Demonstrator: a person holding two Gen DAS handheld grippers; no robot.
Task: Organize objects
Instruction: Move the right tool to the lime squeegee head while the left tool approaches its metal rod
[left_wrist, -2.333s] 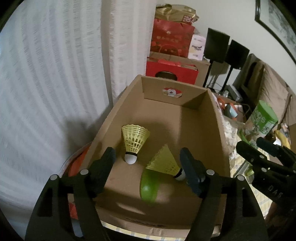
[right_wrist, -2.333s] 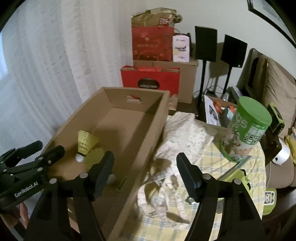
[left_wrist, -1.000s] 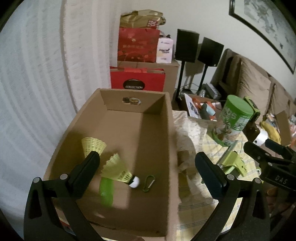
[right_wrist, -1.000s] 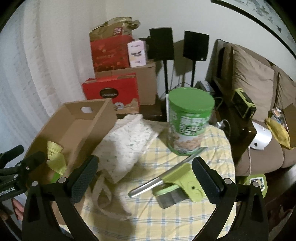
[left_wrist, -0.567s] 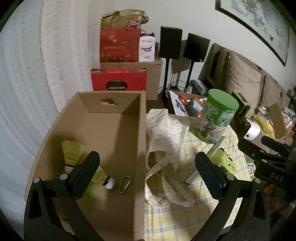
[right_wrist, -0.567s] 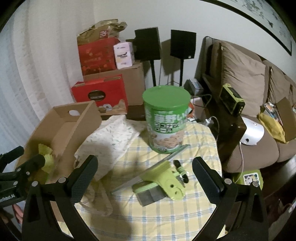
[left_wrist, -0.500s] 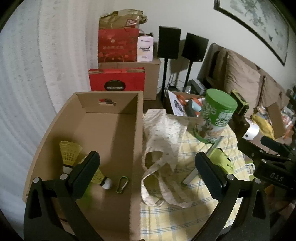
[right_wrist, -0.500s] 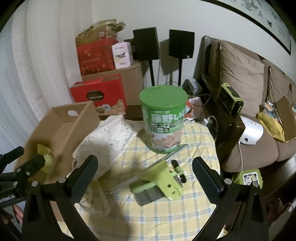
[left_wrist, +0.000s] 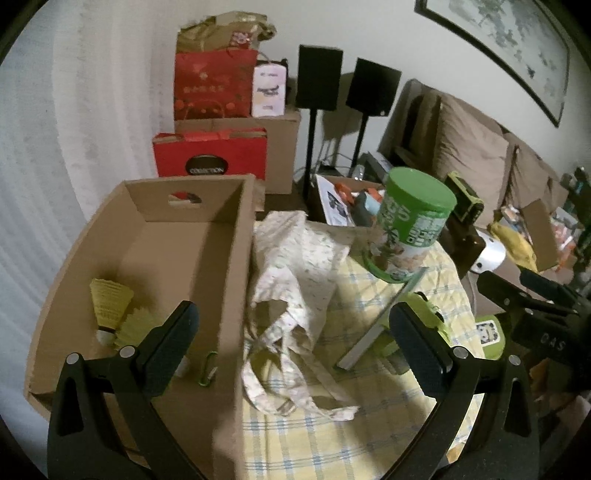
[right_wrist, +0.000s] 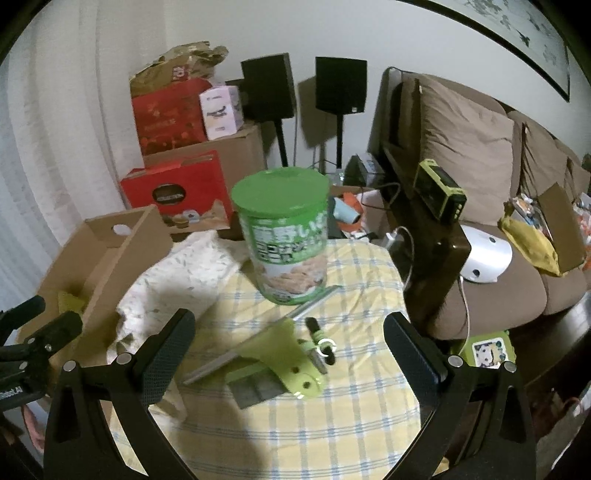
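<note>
Both claws, left claw (left_wrist: 293, 349) and right claw (right_wrist: 288, 347), gape empty; shuttlecocks (left_wrist: 110, 306) sit in the box (left_wrist: 236, 229), lower left, likely sorted.

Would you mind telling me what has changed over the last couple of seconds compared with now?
The left gripper has swung from over the cardboard box rightward toward the table, jaws opened wider and empty. The right gripper has moved right to face the green peeler and green can. The two shuttlecocks and carabiner remain in the box; the cloth bag lies unmoved.
</note>
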